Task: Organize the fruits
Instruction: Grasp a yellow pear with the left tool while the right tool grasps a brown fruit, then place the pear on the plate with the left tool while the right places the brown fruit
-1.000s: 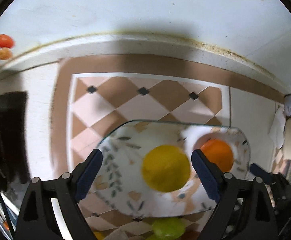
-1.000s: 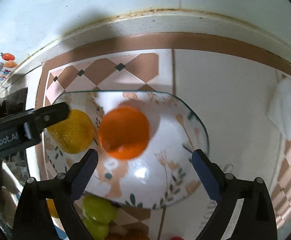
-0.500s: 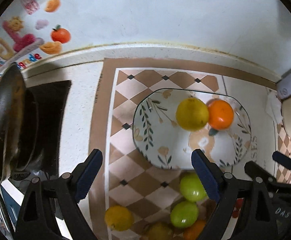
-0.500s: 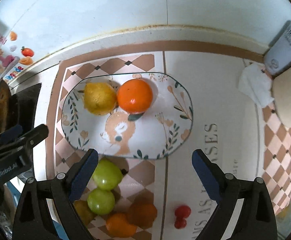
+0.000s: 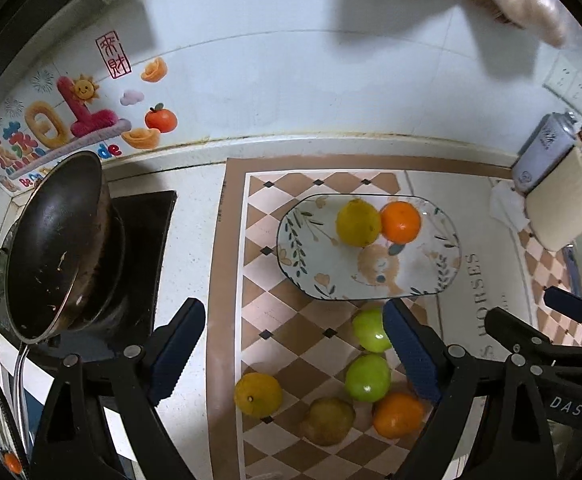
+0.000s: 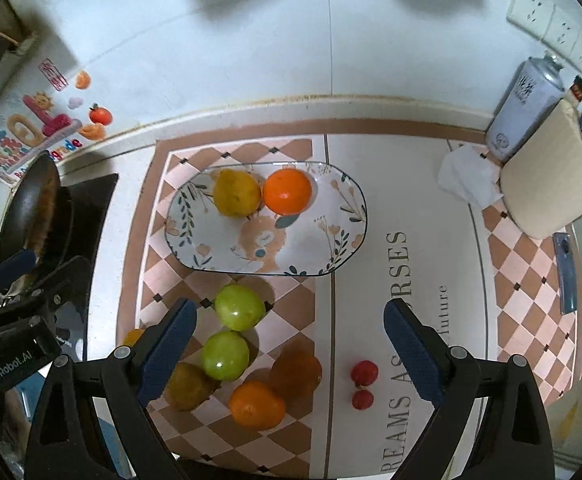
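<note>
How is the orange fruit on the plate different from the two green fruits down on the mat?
The orange fruit is bright orange; the green fruits are shiny green. The orange fruit sits on the plate, beside a yellow fruit; the green fruits lie on the checkered mat, off the plate. All three are round, and no gripper holds them.

Take the plate [image 6: 343, 236] as your marker: its near half is bare, while a yellow fruit [image 6: 236, 193] and an orange [image 6: 287, 191] touch each other on its far half. Just on the near side of the plate loose fruit [image 6: 239, 307] crowds the surface, but to the plate's right you have a clear stretch of mat [image 6: 423, 208]. Well left of the plate a tilted pan [image 5: 51, 240] blocks you, and far right stand a spray can [image 6: 525, 110] and crumpled paper [image 6: 467, 176].
</note>
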Motion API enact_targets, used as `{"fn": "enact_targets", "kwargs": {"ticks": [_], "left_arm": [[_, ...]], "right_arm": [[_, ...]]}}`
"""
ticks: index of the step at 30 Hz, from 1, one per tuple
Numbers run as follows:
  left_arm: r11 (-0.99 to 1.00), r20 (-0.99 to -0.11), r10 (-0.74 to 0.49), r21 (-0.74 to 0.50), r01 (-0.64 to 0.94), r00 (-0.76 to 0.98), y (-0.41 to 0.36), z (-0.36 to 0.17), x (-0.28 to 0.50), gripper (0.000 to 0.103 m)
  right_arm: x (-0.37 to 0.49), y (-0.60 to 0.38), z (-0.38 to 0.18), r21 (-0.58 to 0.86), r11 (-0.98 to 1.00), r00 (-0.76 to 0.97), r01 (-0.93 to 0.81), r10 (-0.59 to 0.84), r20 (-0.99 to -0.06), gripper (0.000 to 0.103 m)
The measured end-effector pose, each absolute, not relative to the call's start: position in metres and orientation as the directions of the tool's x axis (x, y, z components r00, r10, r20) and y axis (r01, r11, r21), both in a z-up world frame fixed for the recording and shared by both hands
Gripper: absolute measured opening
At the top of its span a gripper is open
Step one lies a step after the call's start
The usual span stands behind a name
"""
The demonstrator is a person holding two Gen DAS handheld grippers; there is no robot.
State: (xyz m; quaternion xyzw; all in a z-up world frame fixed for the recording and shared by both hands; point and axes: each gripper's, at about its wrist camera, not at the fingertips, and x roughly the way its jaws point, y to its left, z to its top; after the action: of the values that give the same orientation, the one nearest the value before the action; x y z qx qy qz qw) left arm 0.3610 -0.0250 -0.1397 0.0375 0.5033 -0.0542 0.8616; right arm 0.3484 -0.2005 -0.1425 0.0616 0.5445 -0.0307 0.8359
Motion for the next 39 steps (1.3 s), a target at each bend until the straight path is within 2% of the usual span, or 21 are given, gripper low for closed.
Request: {"fn": "enact_targets", "kwargs": {"ticks": [5, 8, 9, 10, 19, 23, 26, 27, 31, 32, 33, 35, 36, 39], "left_arm": [[0.992, -0.868, -0.08, -0.02, 0.127, 0.49, -0.021, -0.13, 0.35, 0.091], [0.993, -0.878, -0.067, -0.011, 0.12, 0.473, -0.018, -0.138, 0.351, 0.091], [0.993, -0.887, -0.063, -0.009, 0.12, 0.457, -0.017, -0.144, 0.353, 0.097], [0.993, -0.903, -0.064, -0.014, 0.119, 0.425, -0.015, -0.155, 0.355, 0.102], [0.999, -0.991, -0.017, -0.011, 0.046, 0.13, 0.023, -0.276, 0.355, 0.102], [1.0, -0.998, -0.014, -0.013, 0.011, 0.068, 0.033, -0.308, 0.355, 0.102], [1.0, -0.999, -0.003, -0.002, 0.019, 0.05, 0.033, -0.322, 0.356, 0.101], [1.0, -0.999, -0.003, -0.002, 0.023, 0.046, 0.032, -0.326, 0.356, 0.1], [0.999, -0.999, -0.009, -0.007, 0.036, 0.046, 0.03, -0.335, 0.355, 0.084], [0.999, -0.999, -0.015, -0.014, 0.041, 0.046, 0.028, -0.337, 0.354, 0.08], [0.999, -0.999, -0.011, -0.009, 0.048, 0.042, 0.027, -0.34, 0.353, 0.071], [0.998, -0.999, -0.022, -0.02, 0.054, 0.035, 0.025, -0.344, 0.352, 0.063], [0.998, -0.999, -0.037, -0.035, 0.056, 0.038, 0.023, -0.345, 0.35, 0.058], [0.997, -0.998, -0.017, -0.013, 0.076, 0.053, 0.018, -0.345, 0.346, 0.058]], "right_arm": [[0.333, -0.198, -0.13, 0.11, 0.986, 0.431, 0.122, 0.047, -0.901, 0.097], [0.329, -0.201, -0.141, 0.143, 0.981, 0.404, 0.129, 0.08, -0.911, 0.097], [0.329, -0.202, -0.148, 0.15, 0.98, 0.386, 0.133, 0.089, -0.918, 0.097], [0.33, -0.204, -0.16, 0.161, 0.977, 0.352, 0.14, 0.103, -0.93, 0.097], [0.326, -0.229, -0.271, 0.28, 0.927, 0.157, 0.249, 0.247, -0.956, 0.095], [0.324, -0.235, -0.299, 0.282, 0.919, 0.13, 0.277, 0.255, -0.958, 0.089], [0.324, -0.234, -0.312, 0.278, 0.917, 0.119, 0.287, 0.254, -0.96, 0.088], [0.325, -0.234, -0.315, 0.279, 0.915, 0.115, 0.29, 0.256, -0.96, 0.088], [0.327, -0.229, -0.327, 0.286, 0.913, 0.103, 0.291, 0.268, -0.958, 0.082], [0.328, -0.229, -0.328, 0.29, 0.911, 0.102, 0.291, 0.272, -0.957, 0.077], [0.328, -0.228, -0.33, 0.295, 0.91, 0.107, 0.293, 0.276, -0.955, 0.073], [0.33, -0.226, -0.334, 0.29, 0.911, 0.105, 0.292, 0.271, -0.957, 0.06], [0.33, -0.225, -0.335, 0.287, 0.911, 0.109, 0.297, 0.267, -0.958, 0.059], [0.327, -0.226, -0.333, 0.277, 0.915, 0.109, 0.294, 0.256, -0.961, 0.059]]}}
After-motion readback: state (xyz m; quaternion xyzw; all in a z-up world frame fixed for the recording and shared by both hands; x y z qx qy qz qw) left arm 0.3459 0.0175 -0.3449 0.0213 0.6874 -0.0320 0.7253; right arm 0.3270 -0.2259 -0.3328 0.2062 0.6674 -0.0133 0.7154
